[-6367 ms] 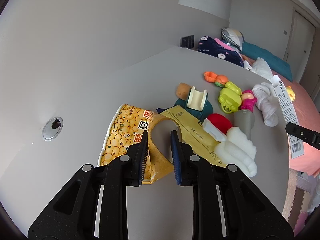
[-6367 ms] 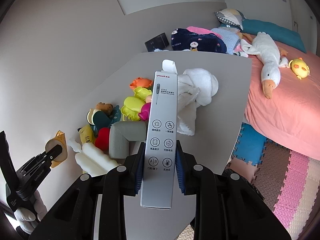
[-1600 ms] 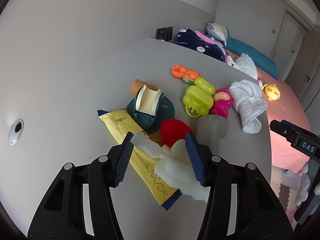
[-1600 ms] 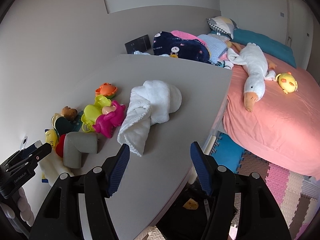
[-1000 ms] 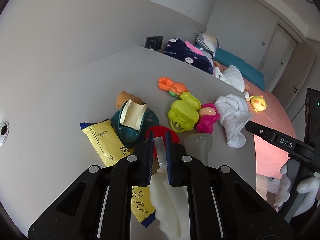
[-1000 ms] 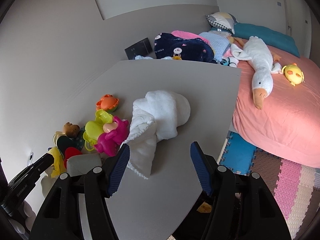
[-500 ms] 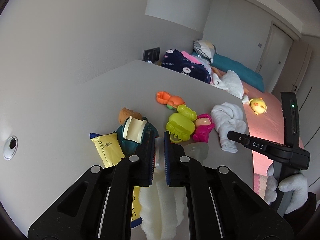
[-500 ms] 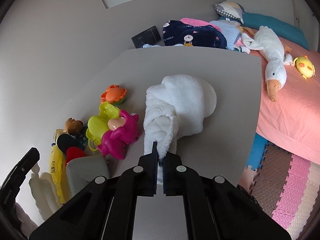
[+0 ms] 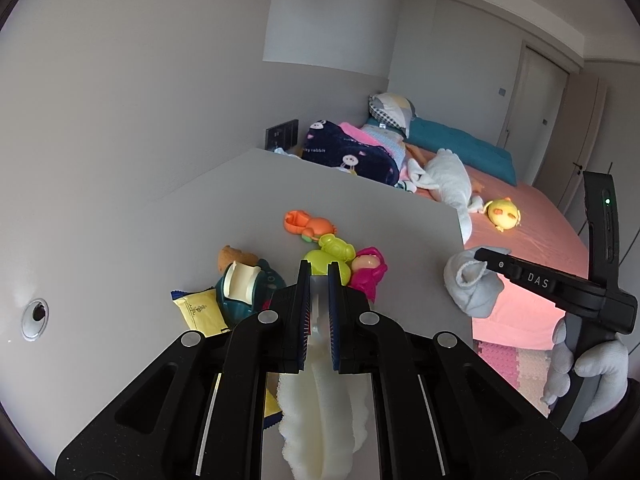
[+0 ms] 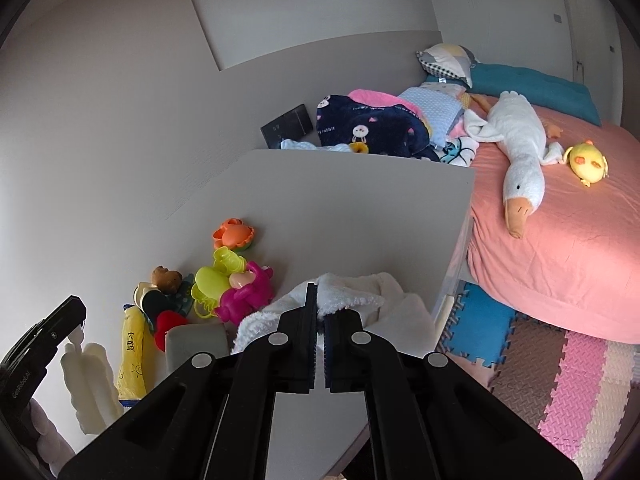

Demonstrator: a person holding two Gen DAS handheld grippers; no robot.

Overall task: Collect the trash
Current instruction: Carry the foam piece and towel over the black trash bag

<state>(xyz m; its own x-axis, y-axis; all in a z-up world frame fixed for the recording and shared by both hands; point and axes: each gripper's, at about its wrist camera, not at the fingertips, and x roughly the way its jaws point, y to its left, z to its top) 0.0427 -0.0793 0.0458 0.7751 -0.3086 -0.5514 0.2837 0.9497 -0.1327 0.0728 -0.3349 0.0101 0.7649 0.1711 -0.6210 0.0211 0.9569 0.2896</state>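
both claws clamped. left gripper (image 9: 319, 280) pinches the stem of the white foam piece (image 9: 320, 420), whose bulk hangs below the jaws at 6 o'clock, clear of the grey table (image 9: 360, 208). right gripper (image 10: 320, 300) grips a fold of the white towel (image 10: 352, 300); from the left wrist it dangles at 3 o'clock, off the table edge. yellow wrapper (image 9: 200, 308) lies flat at 9 o'clock of the foam, beside the teal toy (image 9: 248, 288). judgement: keep both pinches firm, carry level and slowly to the bin, since the foam's thin stem could slip; watch that the towel's loose tail doesn't sweep the pink toy (image 10: 248, 292).
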